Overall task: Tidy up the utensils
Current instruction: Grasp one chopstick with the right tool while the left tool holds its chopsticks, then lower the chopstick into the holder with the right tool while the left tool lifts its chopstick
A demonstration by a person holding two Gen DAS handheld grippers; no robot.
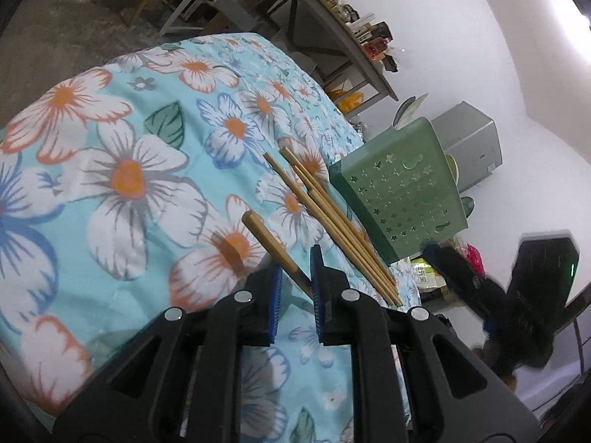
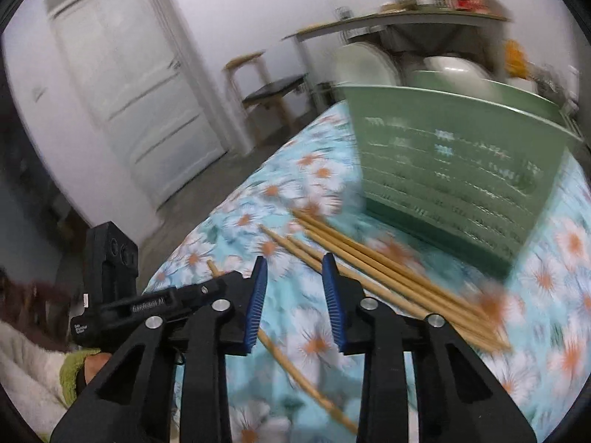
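My left gripper (image 1: 296,258) is shut on one bamboo chopstick (image 1: 266,238), which juts up and away from the blue pads above the cloth. In the right wrist view the same chopstick (image 2: 295,369) runs from the left gripper (image 2: 218,282) down under my right fingers. My right gripper (image 2: 294,258) stands open over the cloth, with nothing between its pads. Several more chopsticks (image 1: 332,221) (image 2: 388,269) lie side by side on the cloth beside a green perforated basket (image 1: 402,192) (image 2: 454,170). The right gripper (image 1: 437,256) shows as a dark blur in the left wrist view.
A floral blue cloth (image 1: 147,170) covers the table (image 2: 240,221). Plates and bowls (image 2: 443,70) stand behind the basket's wall. A white door (image 2: 125,85), a wooden stool (image 2: 266,88) and a cluttered shelf (image 1: 362,37) lie beyond. A green-cuffed sleeve (image 2: 72,373) sits at lower left.
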